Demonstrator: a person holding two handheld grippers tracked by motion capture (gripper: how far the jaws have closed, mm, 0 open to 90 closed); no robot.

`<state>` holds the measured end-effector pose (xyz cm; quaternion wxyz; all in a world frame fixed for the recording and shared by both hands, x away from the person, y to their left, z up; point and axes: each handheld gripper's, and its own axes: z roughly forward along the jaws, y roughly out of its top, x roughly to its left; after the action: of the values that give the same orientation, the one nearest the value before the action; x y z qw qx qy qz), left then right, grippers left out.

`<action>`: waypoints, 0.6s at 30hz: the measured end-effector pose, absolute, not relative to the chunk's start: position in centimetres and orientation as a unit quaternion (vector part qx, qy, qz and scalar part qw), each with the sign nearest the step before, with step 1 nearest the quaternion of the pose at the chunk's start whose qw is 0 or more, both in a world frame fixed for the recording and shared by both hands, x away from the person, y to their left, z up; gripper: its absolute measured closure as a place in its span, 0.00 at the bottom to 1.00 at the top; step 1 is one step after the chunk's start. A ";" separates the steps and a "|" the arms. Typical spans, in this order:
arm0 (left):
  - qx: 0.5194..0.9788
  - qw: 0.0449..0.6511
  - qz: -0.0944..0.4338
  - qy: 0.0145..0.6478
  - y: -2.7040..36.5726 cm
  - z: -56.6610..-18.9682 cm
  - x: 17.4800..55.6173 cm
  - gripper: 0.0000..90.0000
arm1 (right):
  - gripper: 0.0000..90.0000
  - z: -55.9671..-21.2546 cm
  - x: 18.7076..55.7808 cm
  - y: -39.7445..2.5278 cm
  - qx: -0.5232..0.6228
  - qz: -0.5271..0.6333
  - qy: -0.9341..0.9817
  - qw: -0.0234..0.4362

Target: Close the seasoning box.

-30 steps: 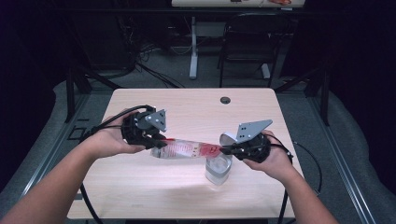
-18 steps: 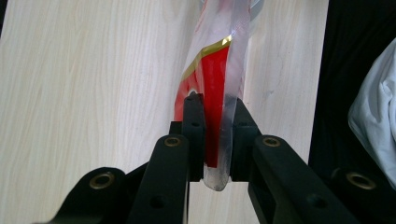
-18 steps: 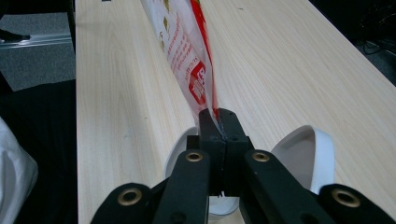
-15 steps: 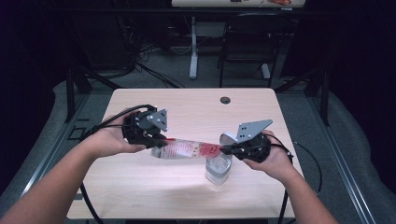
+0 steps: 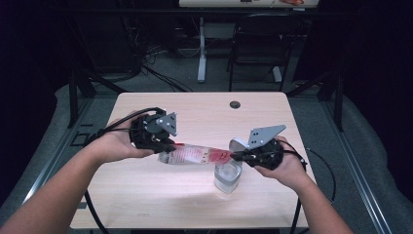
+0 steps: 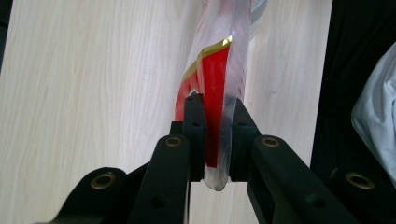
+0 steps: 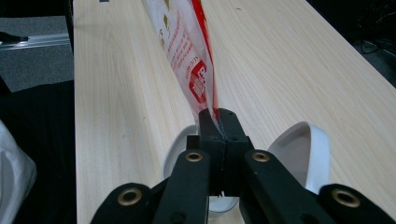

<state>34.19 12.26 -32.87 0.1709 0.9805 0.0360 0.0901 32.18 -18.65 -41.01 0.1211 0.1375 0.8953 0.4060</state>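
Under pouch [image 5: 197,156], cup [image 5: 227,176] partly hidden; both tools clamp pouch.

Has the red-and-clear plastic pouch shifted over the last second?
No. The red-and-clear plastic pouch spans the same stretch between the left gripper and right gripper, at the same offset from the dark round grommet hole in the table.

The pale wood worktop [image 5: 146,195] has a small dark round grommet [image 5: 235,104] near its far edge, and beyond that edge stand a white desk leg [image 5: 201,48] and a dark chair [image 5: 255,46] on grey floor [image 5: 160,73] strewn with black cables [image 5: 146,53].
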 end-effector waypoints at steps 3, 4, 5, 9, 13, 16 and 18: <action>0.981 0.168 0.092 0.033 12.1 -32.8 34.2 0.91 | 1.00 -41.0 32.2 -18.8 0.139 0.404 0.896 0.121; 0.981 0.167 0.093 0.033 12.0 -32.7 34.2 0.91 | 1.00 -41.1 32.2 -18.8 0.139 0.406 0.895 0.122; 0.981 0.167 0.094 0.033 11.9 -32.7 34.1 0.91 | 1.00 -41.1 32.2 -18.8 0.140 0.406 0.895 0.122; 0.981 0.167 0.094 0.032 11.7 -32.5 34.1 0.91 | 1.00 -41.1 32.1 -19.0 0.141 0.406 0.894 0.123; 0.981 0.165 0.095 0.032 11.6 -32.3 34.0 0.91 | 1.00 -41.0 32.1 -19.1 0.141 0.407 0.894 0.122; 0.981 0.163 0.097 0.030 11.4 -32.2 34.1 0.92 | 1.00 -41.0 32.1 -19.2 0.141 0.405 0.895 0.124; 0.982 0.161 0.095 0.030 11.3 -32.2 34.1 0.92 | 1.00 -41.0 32.1 -19.2 0.142 0.404 0.895 0.125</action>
<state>34.08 11.32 -32.16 0.1614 0.9818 0.0299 0.0953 32.10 -19.22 -41.00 0.1248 0.1415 0.8950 0.4043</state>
